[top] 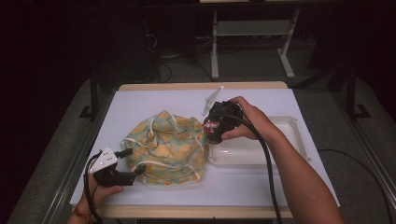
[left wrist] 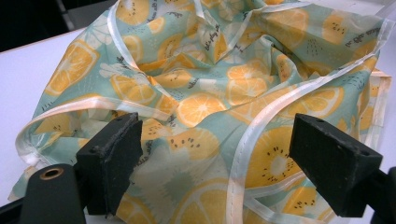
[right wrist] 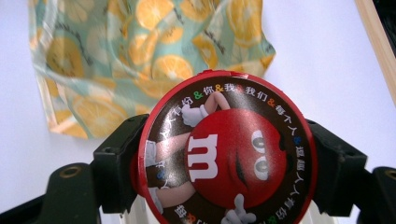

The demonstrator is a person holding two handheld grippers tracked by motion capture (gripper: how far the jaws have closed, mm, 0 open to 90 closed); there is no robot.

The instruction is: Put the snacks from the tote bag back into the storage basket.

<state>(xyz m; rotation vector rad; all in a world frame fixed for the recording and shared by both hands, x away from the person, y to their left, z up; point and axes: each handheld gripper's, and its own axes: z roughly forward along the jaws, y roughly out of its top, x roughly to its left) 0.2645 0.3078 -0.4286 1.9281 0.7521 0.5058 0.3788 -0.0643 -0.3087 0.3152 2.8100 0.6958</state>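
A crumpled cloth (top: 166, 147) printed with orange slices on pale green lies in the middle of the white table. My left gripper (top: 131, 162) stands open at its front left edge, jaws spread on either side of the fabric (left wrist: 210, 107) without pinching it. My right gripper (top: 211, 127) hovers at the cloth's right edge, above the left end of a white tray (top: 285, 140). It is shut on a round red M&M's tin (right wrist: 227, 151), whose printed lid faces the camera; the cloth (right wrist: 140, 51) lies beyond it.
The white tray sits on the right half of the table, its right part bare. The table's wooden far edge (top: 201, 86) borders a dark floor with a white stand (top: 252, 37) and cables. White table surface (top: 243, 186) runs along the front.
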